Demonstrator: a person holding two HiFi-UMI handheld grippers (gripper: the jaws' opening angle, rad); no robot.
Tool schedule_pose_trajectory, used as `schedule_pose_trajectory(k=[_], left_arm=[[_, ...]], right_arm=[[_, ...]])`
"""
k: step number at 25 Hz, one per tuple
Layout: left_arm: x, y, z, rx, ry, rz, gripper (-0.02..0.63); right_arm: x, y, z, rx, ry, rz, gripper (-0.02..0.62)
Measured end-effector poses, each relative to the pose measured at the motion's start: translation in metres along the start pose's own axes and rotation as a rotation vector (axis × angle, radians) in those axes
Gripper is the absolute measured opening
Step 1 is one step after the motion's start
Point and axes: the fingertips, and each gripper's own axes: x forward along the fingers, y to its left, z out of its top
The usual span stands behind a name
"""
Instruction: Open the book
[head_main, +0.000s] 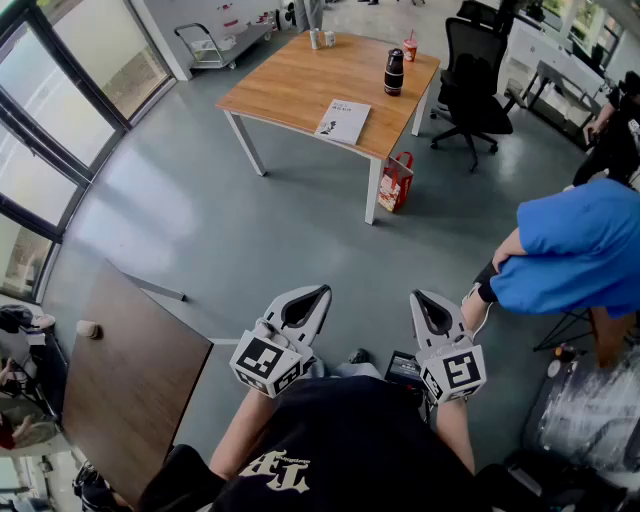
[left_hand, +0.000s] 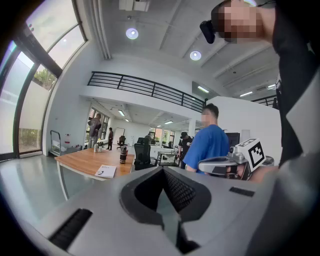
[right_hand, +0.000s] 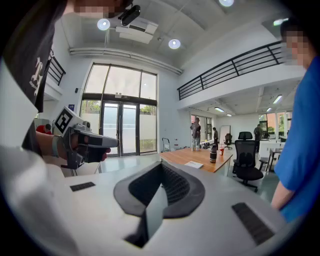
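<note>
A thin white book (head_main: 343, 120) lies closed near the front edge of a light wooden table (head_main: 290, 80), well apart from the grey left gripper (head_main: 321, 292) and right gripper (head_main: 419, 296), both pressed together and empty. The opening seems wholly ahead: approach, then lift the cover.

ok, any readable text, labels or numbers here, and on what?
Nothing reads with certainty.
book: cover print too small.
red bag: print blurred.
black shirt: pale stylised letters, not legible.
left gripper, right gripper: square markers only, no words.
</note>
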Motion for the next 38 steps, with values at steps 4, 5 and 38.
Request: schedule_pose_trajectory(k=[4,5,38], left_arm=[[0.003,-0.011,-0.003,-0.008,0.007,-0.007,-0.002],[0.005,-0.014,-0.003,-0.007,0.007,-0.009,-0.002],[0.047,0.054,-0.006,-0.082,-0.006,-0.052,-0.002]], right_arm=[[-0.008,-0.003,-0.002,0.002,0.003,0.001,-0.012],[-0.01,-0.004,-0.002,0.003,0.004,0.001,-0.012],[0.045,-0.018,-0.006,-0.04,0.083,-0.035,-0.012]])
